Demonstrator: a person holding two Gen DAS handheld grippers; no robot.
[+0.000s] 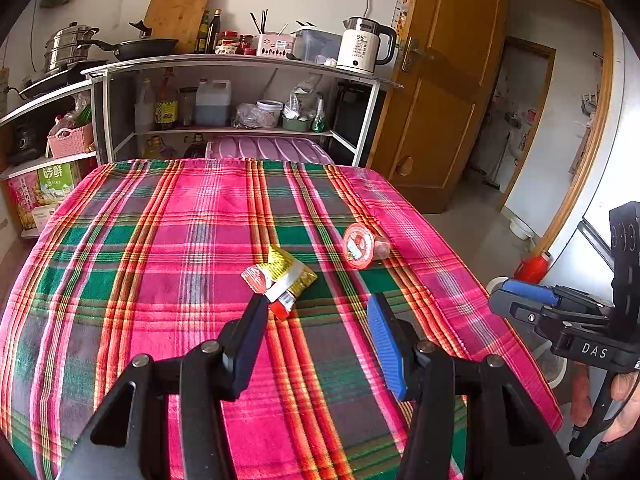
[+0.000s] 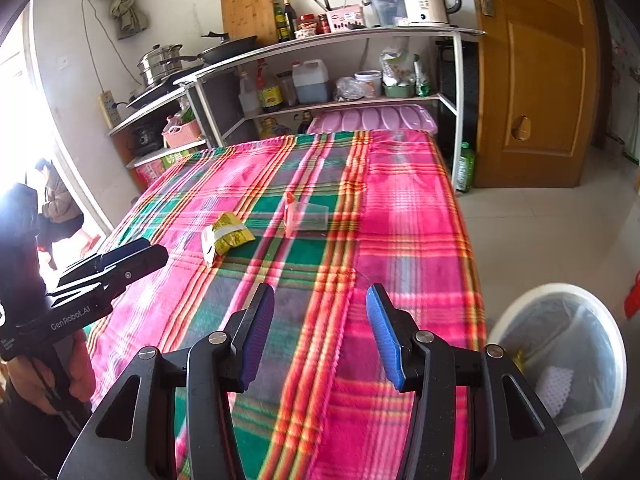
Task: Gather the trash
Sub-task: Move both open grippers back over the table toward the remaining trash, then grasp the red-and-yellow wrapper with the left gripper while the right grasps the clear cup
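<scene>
Trash remaining on the bench (image 1: 160,264) consists of two items: a crumpled yellow snack packet (image 1: 282,276) and a small clear cup (image 1: 366,246) with a red foil lid, lying on its side.

Nearest to me, both claws are empty. My left claw (image 1: 316,316) stands with its jaws wide apart, its left fingertip just short of the packet's red end. My right claw (image 2: 320,312) hangs over the near edge of the bench, jaws apart with nothing between them. Off its right side, below the bench edge, stands a white bin (image 2: 560,364) lined with a clear bag; some scraps already lie in it.

Further out, near the middle of the plaid cloth, the packet lies flat. Judged handling: very light, soft film, prone to slip and crush. Take hold across the bunched, folded end, where the layers give the pads bulk.

Just beyond and to the right, the cup lies apart from the packet. Judged handling: light, thin-walled, liable to roll and to buckle. Close across the body near the lidded rim, with light pressure.

At the far end, shelves (image 2: 360,100) hold kitchen goods.
</scene>
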